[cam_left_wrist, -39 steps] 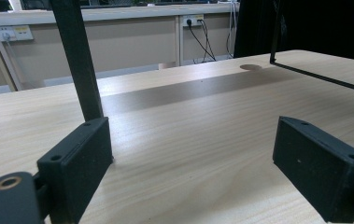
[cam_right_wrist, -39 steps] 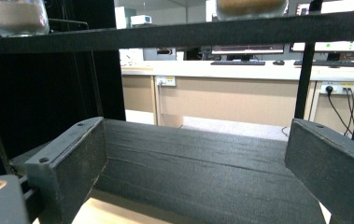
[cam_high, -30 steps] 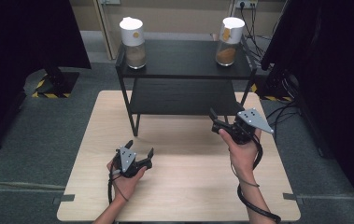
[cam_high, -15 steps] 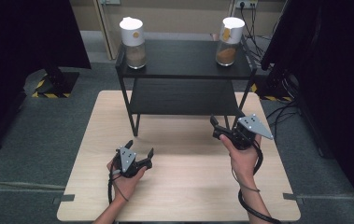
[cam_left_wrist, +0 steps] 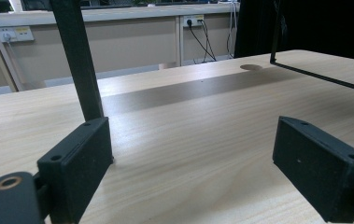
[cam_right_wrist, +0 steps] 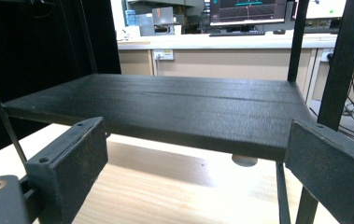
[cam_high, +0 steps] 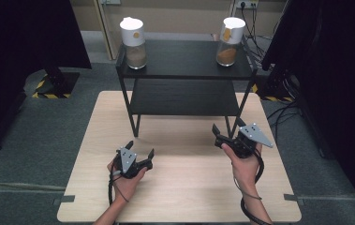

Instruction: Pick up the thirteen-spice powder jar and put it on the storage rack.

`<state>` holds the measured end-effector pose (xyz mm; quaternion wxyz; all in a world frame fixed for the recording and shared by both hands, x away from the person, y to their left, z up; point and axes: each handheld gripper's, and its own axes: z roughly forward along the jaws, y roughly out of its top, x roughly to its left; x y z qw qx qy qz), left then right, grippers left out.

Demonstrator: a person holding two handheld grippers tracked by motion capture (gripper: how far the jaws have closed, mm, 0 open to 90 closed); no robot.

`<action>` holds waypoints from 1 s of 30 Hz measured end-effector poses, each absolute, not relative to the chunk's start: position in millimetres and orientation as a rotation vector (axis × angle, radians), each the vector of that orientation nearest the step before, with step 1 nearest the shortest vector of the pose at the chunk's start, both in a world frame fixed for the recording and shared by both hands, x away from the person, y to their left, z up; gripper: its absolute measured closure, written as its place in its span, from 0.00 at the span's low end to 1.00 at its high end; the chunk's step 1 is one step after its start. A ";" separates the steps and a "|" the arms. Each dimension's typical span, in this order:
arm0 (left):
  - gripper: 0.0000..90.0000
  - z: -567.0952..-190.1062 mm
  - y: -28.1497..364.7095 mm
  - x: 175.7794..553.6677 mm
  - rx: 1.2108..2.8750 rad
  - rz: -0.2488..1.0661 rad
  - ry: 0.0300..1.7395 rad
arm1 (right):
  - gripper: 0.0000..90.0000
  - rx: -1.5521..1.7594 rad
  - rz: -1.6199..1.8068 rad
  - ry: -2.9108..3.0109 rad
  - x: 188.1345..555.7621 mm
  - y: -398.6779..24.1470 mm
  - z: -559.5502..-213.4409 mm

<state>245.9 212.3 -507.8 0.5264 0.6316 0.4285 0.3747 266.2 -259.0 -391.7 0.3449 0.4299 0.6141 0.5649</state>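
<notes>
Pale wood table (cam_high: 184, 197) sits under both my claws. My left claw (cam_high: 140, 152) is wide and holds nothing; my right claw (cam_high: 218, 134) is wide too, just beside the black shelf (cam_high: 184, 96). Two jars (cam_high: 134, 43) stand far off on top, their brown stuff hard to make out.

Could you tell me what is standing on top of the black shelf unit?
Two jars with white lids stand on the top board of the shelf unit: the left jar and the right jar, each part-filled with something brown. What the filling is cannot be told.
</notes>
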 end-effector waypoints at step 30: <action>0.13 -507.7 212.2 245.7 1.512 0.898 1.024 | 0.07 1.171 1.436 1.642 256.6 -267.3 -425.8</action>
